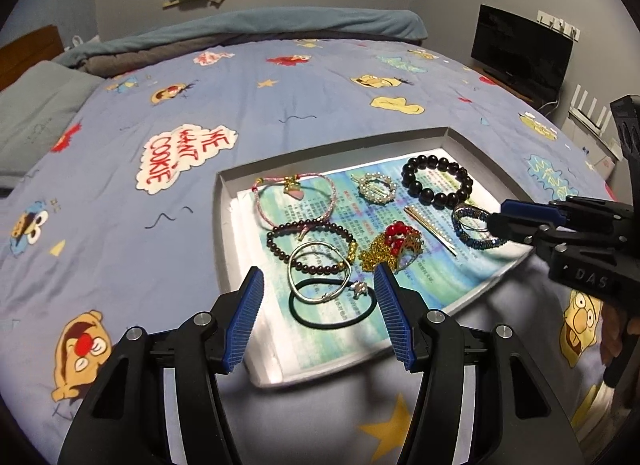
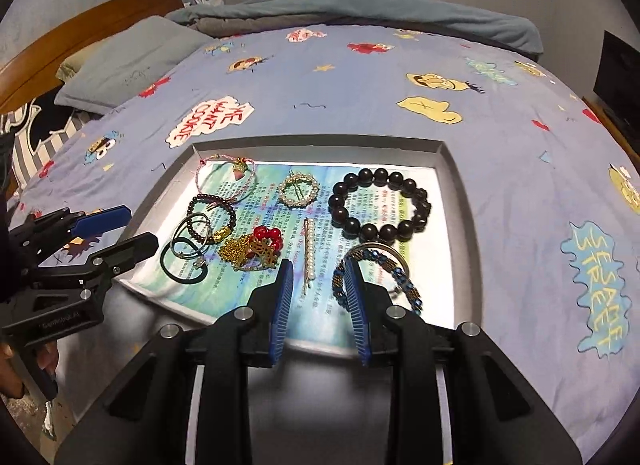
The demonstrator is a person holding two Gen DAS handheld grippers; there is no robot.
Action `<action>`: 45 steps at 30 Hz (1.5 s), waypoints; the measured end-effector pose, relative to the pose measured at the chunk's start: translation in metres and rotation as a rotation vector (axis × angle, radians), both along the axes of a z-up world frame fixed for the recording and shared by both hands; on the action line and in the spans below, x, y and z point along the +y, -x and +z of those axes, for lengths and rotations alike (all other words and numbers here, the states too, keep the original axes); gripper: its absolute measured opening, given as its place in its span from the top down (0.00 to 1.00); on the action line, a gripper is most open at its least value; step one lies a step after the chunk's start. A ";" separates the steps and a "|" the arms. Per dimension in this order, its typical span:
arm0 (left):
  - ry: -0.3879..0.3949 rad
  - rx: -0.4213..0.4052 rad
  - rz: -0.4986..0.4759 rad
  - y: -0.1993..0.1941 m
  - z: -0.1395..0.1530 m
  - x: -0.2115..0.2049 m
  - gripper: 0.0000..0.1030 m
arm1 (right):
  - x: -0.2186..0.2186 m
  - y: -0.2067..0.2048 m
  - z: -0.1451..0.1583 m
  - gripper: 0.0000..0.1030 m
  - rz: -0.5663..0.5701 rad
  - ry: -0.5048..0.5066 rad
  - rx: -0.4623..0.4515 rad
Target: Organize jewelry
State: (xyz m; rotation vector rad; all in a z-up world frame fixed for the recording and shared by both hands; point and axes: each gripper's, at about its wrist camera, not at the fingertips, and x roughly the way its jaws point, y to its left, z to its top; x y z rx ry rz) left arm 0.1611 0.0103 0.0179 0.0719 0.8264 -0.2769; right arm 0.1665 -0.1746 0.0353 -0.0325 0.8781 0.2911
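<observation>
My left fingers (image 1: 318, 315) stand apart with nothing between them, hovering above the near left part of the shallow grey tray (image 1: 224, 225) that lies on the bed (image 1: 120, 185) with its cartoon-print cover. Below them in the tray lie a black hair tie (image 1: 332, 311), a silver bangle (image 1: 318, 271) overlapping it, and a dark garnet-bead bracelet (image 1: 310, 245). My right fingers (image 2: 318, 305) are parted a little and grip nothing; they hang above the near right part of the tray, just over a blue beaded bracelet (image 2: 404, 285) that lies flat on the printed paper lining (image 2: 320, 321), one pad in front of its left side. Along the tray's far edge lie a pink cord bracelet (image 2: 226, 177) at the left corner, a pearl ring brooch (image 2: 299, 189) in the middle, and a large black bead bracelet (image 2: 378, 205) toward the right. In the centre sit a heap of gold chain with red beads (image 2: 256, 249) and a pearl hair clip (image 2: 308, 253) beside it. All the jewelry rests inside the tray, none on the bed cover
</observation>
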 end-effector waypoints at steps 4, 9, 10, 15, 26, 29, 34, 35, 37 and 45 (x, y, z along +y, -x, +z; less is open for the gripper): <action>0.013 -0.016 0.025 0.013 0.006 0.006 0.29 | -0.013 0.015 0.007 0.43 -0.025 -0.027 -0.026; 0.006 -0.037 0.066 0.033 0.015 0.012 0.22 | -0.022 0.038 0.015 0.16 -0.024 -0.032 -0.065; 0.007 -0.039 0.071 0.036 0.016 0.013 0.20 | -0.024 0.042 0.017 0.05 -0.029 -0.033 -0.076; -0.009 -0.074 0.113 0.058 0.021 0.017 0.09 | -0.035 0.063 0.024 0.05 -0.076 -0.017 -0.113; -0.019 -0.097 0.203 0.094 0.026 0.015 0.08 | -0.024 0.089 0.016 0.05 -0.095 0.086 -0.185; -0.025 -0.101 0.194 0.099 0.025 0.012 0.08 | -0.025 0.092 0.014 0.05 -0.088 0.065 -0.180; -0.053 -0.105 0.171 0.102 0.022 0.002 0.08 | -0.024 0.094 0.010 0.05 -0.084 0.055 -0.166; -0.054 -0.104 0.168 0.103 0.022 0.001 0.08 | -0.024 0.095 0.011 0.05 -0.081 0.053 -0.165; -0.056 -0.103 0.166 0.103 0.022 -0.001 0.08 | -0.024 0.096 0.011 0.05 -0.081 0.057 -0.168; -0.055 -0.099 0.165 0.104 0.021 -0.002 0.08 | -0.027 0.097 0.012 0.05 -0.092 0.050 -0.167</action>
